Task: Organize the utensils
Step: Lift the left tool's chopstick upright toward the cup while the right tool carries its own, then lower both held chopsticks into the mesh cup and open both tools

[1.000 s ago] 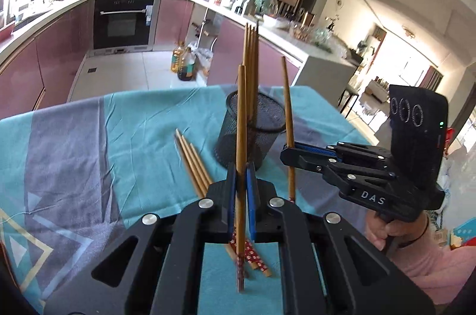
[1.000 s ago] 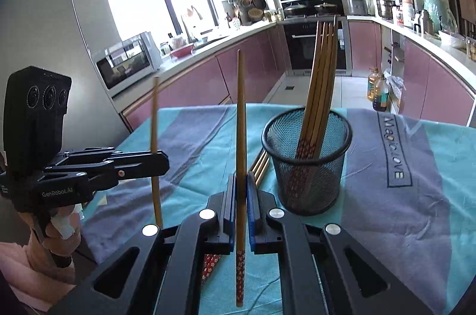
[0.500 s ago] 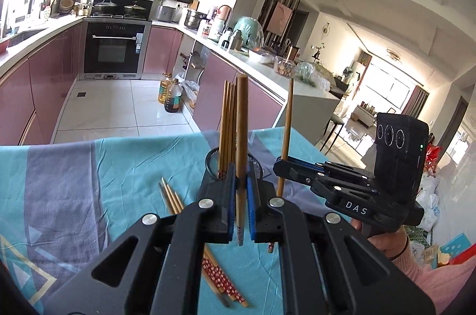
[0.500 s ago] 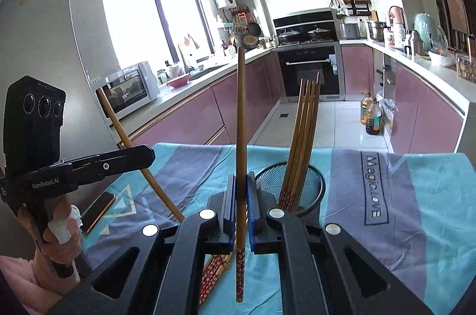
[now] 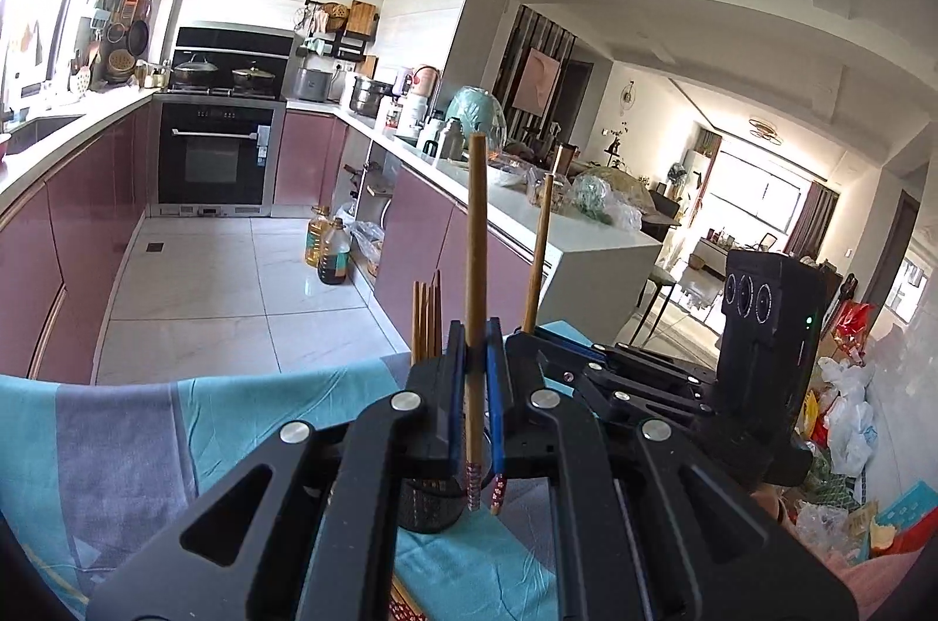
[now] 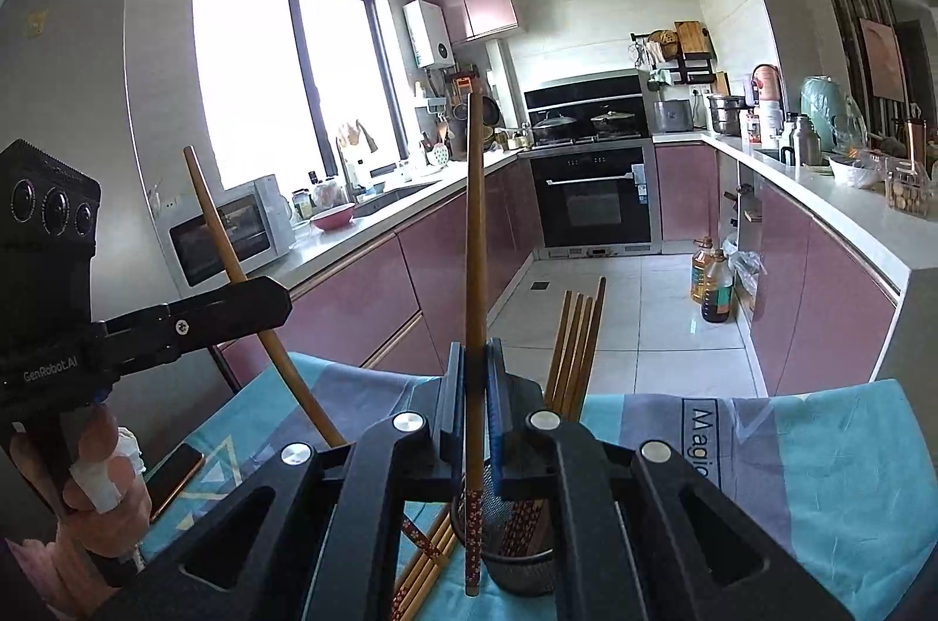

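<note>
Since a second ago we have lifted both grippers, so the table has dropped low in both views and the kitchen fills most of them, while each chopstick stays clamped as it was. Our left gripper (image 5: 476, 375) is pressed together on one chopstick (image 5: 476, 234), held near its patterned lower end and standing upright; our right gripper (image 6: 475, 386) pinches its own chopstick (image 6: 475, 234) the same way. In the right wrist view the left gripper's stick leans to the left instead of standing straight. We judge the step in hand to be the carry: two sticks are picked up and raised, not yet put in the black mesh holder (image 6: 522, 568), which stands on the teal and grey tablecloth (image 6: 821, 474) just below and ahead of the jaws. Several chopsticks (image 6: 577, 345) already stand in the holder, leaning to its right side, and a few more (image 6: 428, 562) lie flat on the cloth just beside its left foot. The next move, as we read it, calls for bringing each lower tip over the holder's mouth, lowering it past the rim, then letting go; the leaning stick may need straightening first, or it could catch the rim. The sticks are slim brown wood with a red, flower-dotted band at the lower end. A phone (image 6: 176, 474) lies near the cloth's left edge.
</note>
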The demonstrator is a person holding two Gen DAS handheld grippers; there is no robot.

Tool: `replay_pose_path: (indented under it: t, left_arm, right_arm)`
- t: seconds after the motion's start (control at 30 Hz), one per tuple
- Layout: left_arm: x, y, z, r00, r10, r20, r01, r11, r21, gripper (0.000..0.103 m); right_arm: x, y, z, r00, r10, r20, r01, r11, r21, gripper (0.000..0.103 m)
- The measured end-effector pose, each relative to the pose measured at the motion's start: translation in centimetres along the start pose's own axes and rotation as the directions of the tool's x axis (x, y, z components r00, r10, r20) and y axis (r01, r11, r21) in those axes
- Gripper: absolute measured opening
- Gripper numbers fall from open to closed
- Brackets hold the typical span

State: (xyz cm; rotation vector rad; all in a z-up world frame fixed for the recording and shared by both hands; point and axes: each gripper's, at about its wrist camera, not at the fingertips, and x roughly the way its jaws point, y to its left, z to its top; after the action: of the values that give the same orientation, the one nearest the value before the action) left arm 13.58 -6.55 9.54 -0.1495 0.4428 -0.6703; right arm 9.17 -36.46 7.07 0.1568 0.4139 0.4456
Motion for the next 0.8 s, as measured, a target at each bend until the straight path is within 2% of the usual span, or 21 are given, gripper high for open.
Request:
replay_pose_path:
  t: [0.17, 0.33, 0.67, 0.8]
  left_arm:
    - [1.2, -0.4, 1.0, 0.999, 0.038, 0.000, -0.038, 0.999, 0.026, 0.007]
    - [3.7, -0.3, 0.0, 0.994, 0.085, -0.071, -0.081, 0.995, 0.055, 0.007]
    - [6.9, 0.0, -2.3, 0.972, 0.108, -0.210, -0.085, 0.990, 0.114, 0.007]
    - [8.5, 0.7, -2.7, 0.955, 0.106, -0.278, -0.074, 0.990, 0.122, 0.007]
  right_arm:
    - [1.0, -0.6, 0.7, 0.999, -0.035, 0.039, 0.035, 0.999, 0.011, 0.006]
    - [2.6, -1.1, 0.1, 0.997, -0.078, 0.023, 0.078, 0.997, 0.009, 0.006]
    - [5.1, -1.9, -2.8, 0.987, -0.095, -0.126, 0.097, 0.995, 0.008, 0.006]
    - [6.1, -2.3, -3.5, 0.976, -0.100, -0.192, 0.105, 0.994, 0.019, 0.006]
